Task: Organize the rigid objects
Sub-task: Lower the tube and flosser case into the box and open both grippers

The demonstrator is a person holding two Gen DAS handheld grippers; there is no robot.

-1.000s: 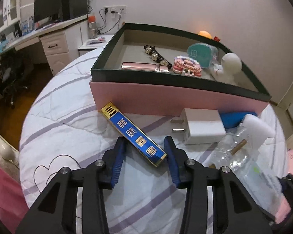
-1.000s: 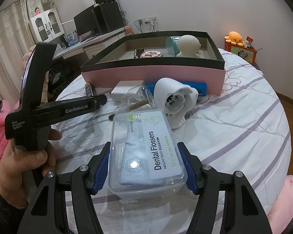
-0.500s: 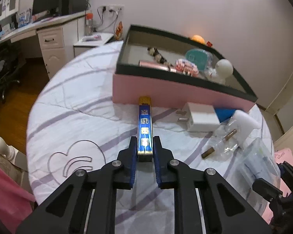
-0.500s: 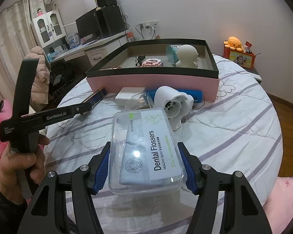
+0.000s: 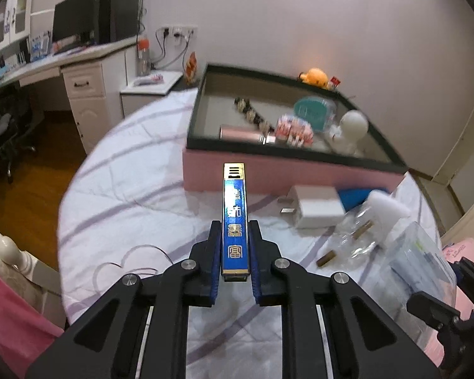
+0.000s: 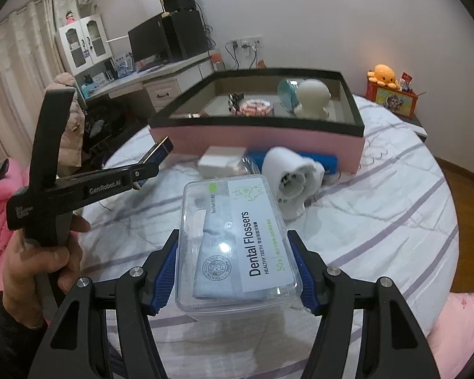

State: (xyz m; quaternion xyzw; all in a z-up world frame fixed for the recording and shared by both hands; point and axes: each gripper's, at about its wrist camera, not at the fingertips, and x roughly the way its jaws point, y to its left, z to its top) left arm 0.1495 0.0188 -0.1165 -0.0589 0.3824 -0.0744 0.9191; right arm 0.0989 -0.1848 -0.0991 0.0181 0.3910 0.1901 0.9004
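Left gripper (image 5: 234, 249): ribbed blue pads clamp a slim glossy blue-and-gold bar (image 5: 234, 221), lifted off the quilted bedcover (image 5: 136, 195).
Right gripper (image 6: 235, 271): pinches a clear rounded plastic dental flosser box (image 6: 237, 246).
Pink tray (image 5: 300, 173): rectangular, dark-rimmed, beyond both.

- We are seeing a desk (image 5: 79, 60) standing along the far wall, with a dark monitor (image 6: 145, 42) sitting on it.
- We are seeing a white cabinet (image 6: 85, 44) standing beside the monitor.
- We are seeing an orange plush (image 6: 385, 75) sitting on a red box (image 6: 391, 102).
- We are seeing a striped sheet (image 6: 379, 205) covering the bed.
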